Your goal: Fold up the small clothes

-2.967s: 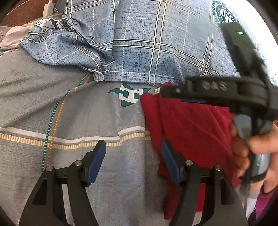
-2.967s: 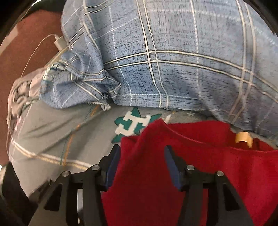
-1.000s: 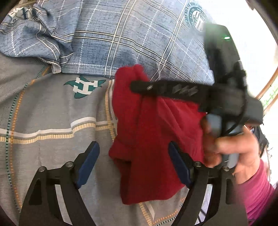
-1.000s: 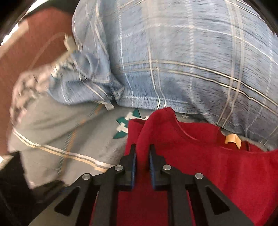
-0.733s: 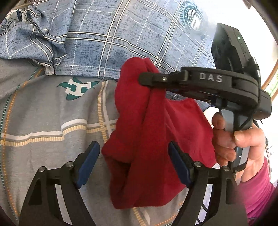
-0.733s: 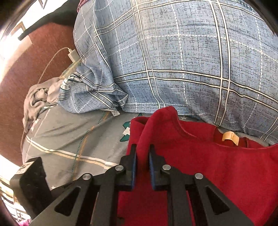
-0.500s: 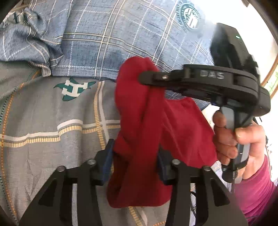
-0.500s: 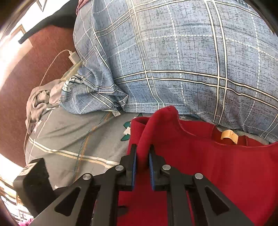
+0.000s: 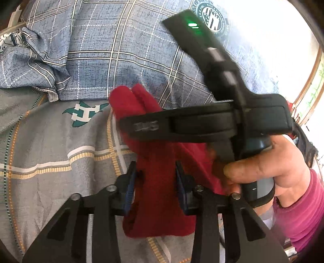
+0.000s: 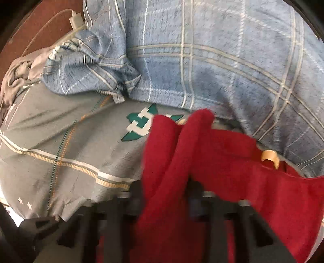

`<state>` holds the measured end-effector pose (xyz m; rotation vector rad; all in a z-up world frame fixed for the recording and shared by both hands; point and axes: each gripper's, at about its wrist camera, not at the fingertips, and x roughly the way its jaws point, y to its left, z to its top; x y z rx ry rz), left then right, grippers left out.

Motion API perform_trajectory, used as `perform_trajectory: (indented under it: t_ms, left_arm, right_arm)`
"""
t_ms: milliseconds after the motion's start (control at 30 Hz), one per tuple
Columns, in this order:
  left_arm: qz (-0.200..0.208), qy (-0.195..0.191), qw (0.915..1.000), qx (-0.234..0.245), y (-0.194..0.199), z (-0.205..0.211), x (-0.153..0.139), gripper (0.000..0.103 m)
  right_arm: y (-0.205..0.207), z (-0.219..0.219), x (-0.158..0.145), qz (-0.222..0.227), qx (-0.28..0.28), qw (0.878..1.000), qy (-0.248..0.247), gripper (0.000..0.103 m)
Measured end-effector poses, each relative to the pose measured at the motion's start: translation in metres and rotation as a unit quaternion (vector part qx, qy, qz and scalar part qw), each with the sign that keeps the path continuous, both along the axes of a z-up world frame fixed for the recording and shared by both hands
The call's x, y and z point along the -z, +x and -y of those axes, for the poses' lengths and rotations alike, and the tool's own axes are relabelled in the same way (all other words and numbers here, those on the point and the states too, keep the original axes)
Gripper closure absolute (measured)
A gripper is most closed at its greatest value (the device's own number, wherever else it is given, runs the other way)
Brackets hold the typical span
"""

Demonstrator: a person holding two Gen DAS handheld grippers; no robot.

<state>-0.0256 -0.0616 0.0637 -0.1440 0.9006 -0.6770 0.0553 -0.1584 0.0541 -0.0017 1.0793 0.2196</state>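
A small red garment [image 9: 160,202] lies bunched on the grey striped bedsheet [image 9: 50,151]. My left gripper [image 9: 155,168] is closing, and its blue pads press on the garment's lower fold from both sides. My right gripper [image 9: 125,126] reaches in from the right across the upper fold, held by a person's hand [image 9: 263,161]. In the right wrist view the right gripper [image 10: 166,190] is blurred and its jaws are opening. A ridge of the red garment [image 10: 232,161] still stands between them, apart from the pads. A tan neck label [image 10: 270,158] shows on the garment.
A blue plaid pillow [image 10: 222,60] rises right behind the garment. A crumpled blue plaid cloth [image 9: 36,60] and a grey bundle [image 10: 18,74] lie at the far left. A white charger with its cable [image 10: 76,19] rests on the brown surface behind. A pink sleeve [image 9: 299,212] is at the right.
My left jaws, wide apart a second ago, have closed onto the garment's lower fold. The right jaws, then pinched on the upper fold, have spread, and that gripper has dipped lower.
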Motion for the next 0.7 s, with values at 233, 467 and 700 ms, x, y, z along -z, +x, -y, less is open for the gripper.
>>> perform_trajectory:
  t_ms: [233,467,700]
  left_arm:
    - [0.024,0.014,0.9995,-0.015,-0.013,0.001,-0.006,0.031]
    - [0.034,0.039,0.9982,-0.031,-0.021,0.012,-0.005,0.031]
    - [0.040,0.039,0.9979,-0.033,-0.024,0.019,-0.009,0.033]
  right_arm:
    - [-0.021,0.045,-0.034,0.044,0.021,0.995,0.088,0.083]
    - [-0.035,0.063,-0.041,0.053,0.035,0.992,0.109,0.083]
    - [-0.041,0.072,-0.046,0.056,0.041,0.991,0.111,0.083]
